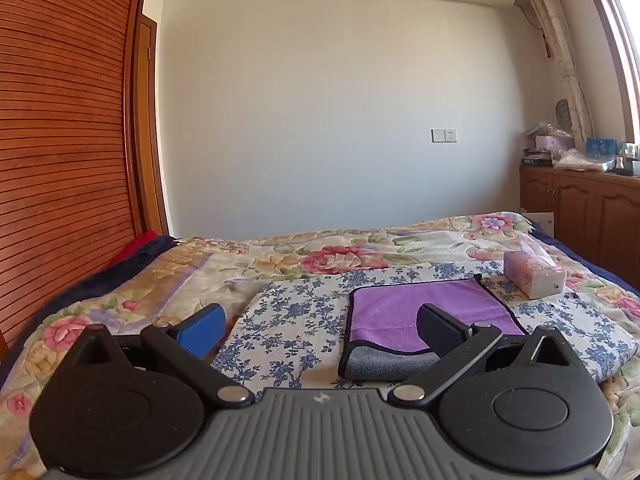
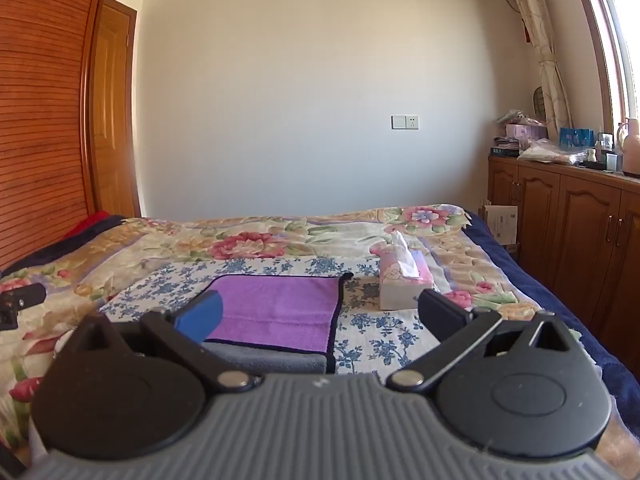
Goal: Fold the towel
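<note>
One plush purple towel (image 2: 276, 308), grey-backed, dark-edged.

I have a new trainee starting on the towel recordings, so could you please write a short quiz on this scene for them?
1. True or false: the left tool is shut on the towel.
2. What stands on the bed beside the towel's far right corner?
A. a tissue box
B. a lamp
C. a shoe
3. Fill in: the towel's top side is purple; the turned-over near edge shows ____.

Key
1. False: both the left tool and the right tool are open and hold nothing.
2. A, the tissue box.
3. Grey.
</note>
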Available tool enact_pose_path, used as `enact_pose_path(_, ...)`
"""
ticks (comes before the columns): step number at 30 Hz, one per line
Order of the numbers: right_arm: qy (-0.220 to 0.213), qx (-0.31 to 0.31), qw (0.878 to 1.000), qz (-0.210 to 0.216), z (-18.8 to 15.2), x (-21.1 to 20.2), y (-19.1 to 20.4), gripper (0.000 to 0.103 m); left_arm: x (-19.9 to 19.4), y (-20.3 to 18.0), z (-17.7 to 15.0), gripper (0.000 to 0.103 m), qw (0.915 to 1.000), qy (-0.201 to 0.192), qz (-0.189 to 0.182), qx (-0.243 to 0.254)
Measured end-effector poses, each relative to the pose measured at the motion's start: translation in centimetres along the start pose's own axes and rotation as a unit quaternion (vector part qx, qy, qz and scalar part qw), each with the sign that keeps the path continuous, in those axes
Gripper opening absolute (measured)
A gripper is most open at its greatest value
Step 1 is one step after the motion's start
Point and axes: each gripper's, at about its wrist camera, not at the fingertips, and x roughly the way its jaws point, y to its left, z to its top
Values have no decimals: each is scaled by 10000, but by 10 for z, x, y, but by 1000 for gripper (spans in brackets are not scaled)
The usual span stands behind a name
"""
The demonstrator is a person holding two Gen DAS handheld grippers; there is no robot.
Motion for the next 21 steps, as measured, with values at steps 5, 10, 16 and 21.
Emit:
enact_pose_path(5,-6,2,10000,1,0,0,0,103,0,0,0,103,10000,4,-10,-10)
enact_pose_path(10,-1,-18,10000,-4,0,0,0,103,0,0,0,103,10000,1,-2,-12)
enact_pose_path(16,-2,-18,10000,-6,0,0,-1,103,0,0,0,103,10000,-7,-3,-15)
enact_pose_path(21,0,-18,10000,-4,0,0,-1,103,0,0,0,103,10000,-8,-3,-16)
